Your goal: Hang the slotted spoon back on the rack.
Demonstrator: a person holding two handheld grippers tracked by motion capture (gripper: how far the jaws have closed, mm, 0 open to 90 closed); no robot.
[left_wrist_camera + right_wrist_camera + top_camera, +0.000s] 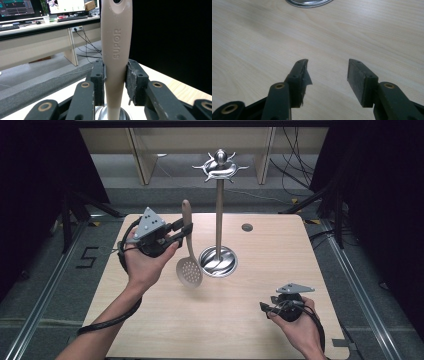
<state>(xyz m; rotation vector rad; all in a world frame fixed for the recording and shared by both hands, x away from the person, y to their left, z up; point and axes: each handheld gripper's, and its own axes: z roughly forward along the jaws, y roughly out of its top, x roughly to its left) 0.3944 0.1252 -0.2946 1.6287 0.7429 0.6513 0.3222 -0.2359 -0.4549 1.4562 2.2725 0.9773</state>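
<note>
A beige slotted spatula (188,251) hangs upright, perforated head down, above the bench (250,320) beside the steel utensil stand (218,210).

A shiny metal utensil stand (218,210) sits mid-table on its round base, hooks up top, on a light wood table (270,270) with a small grey round cap (247,227) at the far edge, plus cables (295,155) on the floor far right.

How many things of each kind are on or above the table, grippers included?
Slotted spoon: 1
Metal utensil stand: 1
Grippers: 2, the left gripper and the right gripper
Total: 4
</note>
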